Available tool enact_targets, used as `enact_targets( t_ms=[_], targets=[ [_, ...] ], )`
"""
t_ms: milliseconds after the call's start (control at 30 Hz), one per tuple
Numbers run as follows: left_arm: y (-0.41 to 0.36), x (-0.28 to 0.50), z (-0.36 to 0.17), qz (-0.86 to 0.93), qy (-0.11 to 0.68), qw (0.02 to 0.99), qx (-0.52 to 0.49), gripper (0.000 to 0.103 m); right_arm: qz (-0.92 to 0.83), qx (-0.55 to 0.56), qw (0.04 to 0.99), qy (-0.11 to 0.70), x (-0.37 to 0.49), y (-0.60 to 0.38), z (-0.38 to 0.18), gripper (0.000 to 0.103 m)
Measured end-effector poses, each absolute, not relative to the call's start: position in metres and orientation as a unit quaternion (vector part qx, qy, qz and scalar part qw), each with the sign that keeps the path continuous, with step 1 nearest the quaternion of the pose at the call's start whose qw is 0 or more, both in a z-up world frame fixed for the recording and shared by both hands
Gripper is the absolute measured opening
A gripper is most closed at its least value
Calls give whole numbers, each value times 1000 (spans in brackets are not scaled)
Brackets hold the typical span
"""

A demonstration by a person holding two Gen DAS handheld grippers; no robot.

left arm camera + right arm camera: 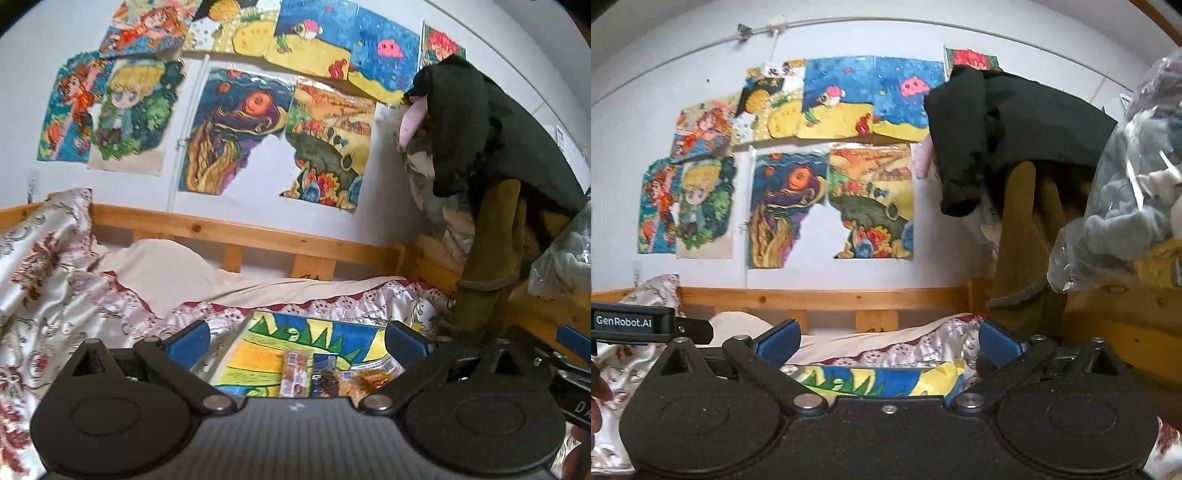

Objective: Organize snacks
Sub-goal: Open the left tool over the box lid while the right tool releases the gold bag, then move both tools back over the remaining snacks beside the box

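Observation:
Several wrapped snacks [325,376] lie side by side on a bright painted sheet [258,350] spread on the bed, low in the left wrist view. My left gripper [295,341] hangs above and short of them, open, blue pads wide apart and nothing between them. In the right wrist view my right gripper [888,343] is also open and empty, aimed at the wall over the far edge of the painted sheet [886,380]. The snacks are hidden there behind the gripper body. The left gripper's body [631,323] shows at that view's left edge.
A flowered satin bedcover [48,280] and a beige pillow [162,269] lie on the bed, with a wooden rail [236,230] behind. Drawings [229,129] cover the wall. At right hang dark clothes [476,122], brown fabric [491,258] and a clear plastic bag [1137,192].

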State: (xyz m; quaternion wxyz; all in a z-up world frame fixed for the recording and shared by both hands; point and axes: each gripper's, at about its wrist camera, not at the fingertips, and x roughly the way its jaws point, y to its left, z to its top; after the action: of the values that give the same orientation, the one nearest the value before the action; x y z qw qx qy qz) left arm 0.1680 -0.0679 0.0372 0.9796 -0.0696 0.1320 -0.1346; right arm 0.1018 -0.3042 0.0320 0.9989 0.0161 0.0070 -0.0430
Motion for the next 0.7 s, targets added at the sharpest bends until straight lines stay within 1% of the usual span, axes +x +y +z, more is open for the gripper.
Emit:
enact_targets(
  t_ms=[433, 700],
  targets=[
    [-13, 93, 25, -115, 105, 987, -48, 103, -40, 32, 998, 20, 23, -269, 25, 102],
    [0, 64, 14, -107, 113, 987, -41, 103, -50, 22, 998, 44, -1, -255, 15, 102]
  ],
)
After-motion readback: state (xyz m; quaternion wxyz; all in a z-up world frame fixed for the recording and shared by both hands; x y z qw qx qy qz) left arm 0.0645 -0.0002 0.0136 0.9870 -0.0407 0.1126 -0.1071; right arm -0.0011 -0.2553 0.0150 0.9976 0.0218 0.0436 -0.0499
